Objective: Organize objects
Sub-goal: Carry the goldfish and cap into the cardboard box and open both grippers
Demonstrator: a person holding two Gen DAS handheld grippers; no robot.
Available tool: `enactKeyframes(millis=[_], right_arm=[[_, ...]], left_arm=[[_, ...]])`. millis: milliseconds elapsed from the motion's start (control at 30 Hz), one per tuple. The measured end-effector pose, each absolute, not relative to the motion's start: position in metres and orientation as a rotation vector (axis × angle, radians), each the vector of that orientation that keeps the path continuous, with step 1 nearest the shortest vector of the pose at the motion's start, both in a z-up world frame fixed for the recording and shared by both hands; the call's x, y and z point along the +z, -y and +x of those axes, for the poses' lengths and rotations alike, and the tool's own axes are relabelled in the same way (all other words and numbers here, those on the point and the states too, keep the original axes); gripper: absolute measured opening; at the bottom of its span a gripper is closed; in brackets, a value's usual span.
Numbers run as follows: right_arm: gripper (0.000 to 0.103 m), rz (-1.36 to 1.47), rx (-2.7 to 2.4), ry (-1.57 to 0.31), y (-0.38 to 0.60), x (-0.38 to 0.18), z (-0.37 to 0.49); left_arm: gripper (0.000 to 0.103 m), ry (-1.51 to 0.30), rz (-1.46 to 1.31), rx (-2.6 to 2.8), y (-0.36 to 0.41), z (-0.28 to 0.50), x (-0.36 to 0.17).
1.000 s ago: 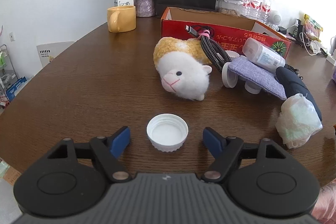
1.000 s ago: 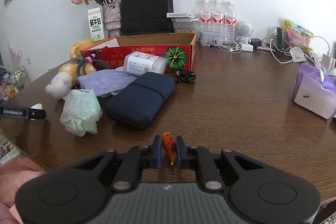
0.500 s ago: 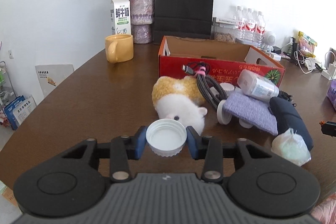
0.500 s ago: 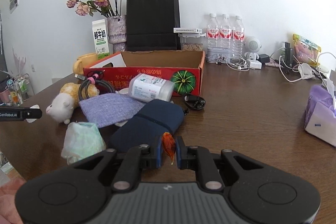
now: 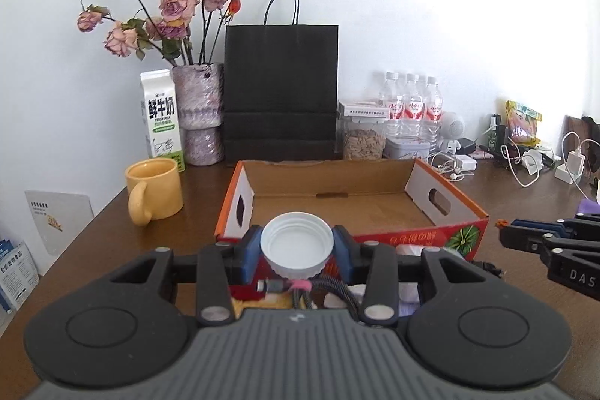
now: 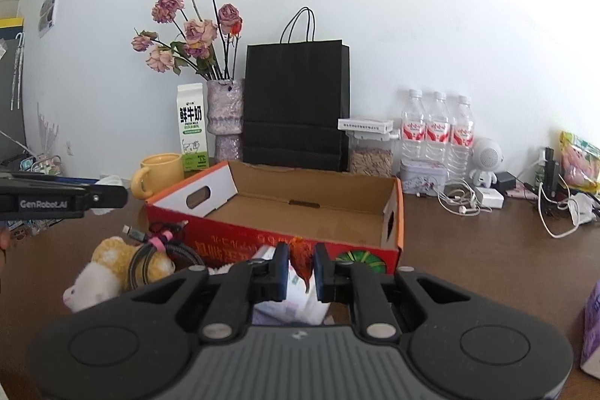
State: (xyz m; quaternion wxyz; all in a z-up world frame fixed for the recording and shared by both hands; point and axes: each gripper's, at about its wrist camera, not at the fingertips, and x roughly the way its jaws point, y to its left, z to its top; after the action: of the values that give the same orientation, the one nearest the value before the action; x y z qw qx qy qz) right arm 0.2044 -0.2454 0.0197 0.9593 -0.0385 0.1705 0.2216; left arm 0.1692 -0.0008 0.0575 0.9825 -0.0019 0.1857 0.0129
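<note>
Here, in the left wrist view, my left claw gripped a white ribbed plastic bottle cap between its blue pads, held above the near wall of the open red cardboard box on the brown wooden counter. A yellow ceramic mug stood left of the box. In the right wrist view, my right claw was closed on a small orange-red crumpled scrap, just before the box's printed front. A white-and-yellow plush alpaca lay left, with a coiled braided cable resting on it.
</note>
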Motion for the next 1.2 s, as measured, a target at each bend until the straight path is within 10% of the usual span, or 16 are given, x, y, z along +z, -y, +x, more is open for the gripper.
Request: enactKeyframes(millis=[967, 1033, 1067, 1133, 1200], right_arm=[[0.014, -0.085, 0.411, -0.484, 0.185, -0.009, 0.366], [0.034, -0.086, 0.394, -0.499, 0.186, -0.01, 0.367], [0.063, -0.084, 0.388, -0.505, 0.186, -0.011, 0.368], [0.098, -0.084, 0.36, -0.503, 0.186, -0.012, 0.368], [0.103, -0.088, 0.339, -0.494, 0.187, -0.011, 0.368]], left_arm=[[0.05, -0.441, -0.024, 0.079, 0.002, 0.319, 0.039], [0.089, -0.444, -0.029, 0.085, 0.001, 0.32, 0.038], [0.103, -0.433, -0.029, 0.097, 0.002, 0.32, 0.038], [0.103, -0.415, -0.016, 0.126, 0.003, 0.318, 0.038], [0.103, -0.42, -0.023, 0.123, 0.002, 0.318, 0.038]])
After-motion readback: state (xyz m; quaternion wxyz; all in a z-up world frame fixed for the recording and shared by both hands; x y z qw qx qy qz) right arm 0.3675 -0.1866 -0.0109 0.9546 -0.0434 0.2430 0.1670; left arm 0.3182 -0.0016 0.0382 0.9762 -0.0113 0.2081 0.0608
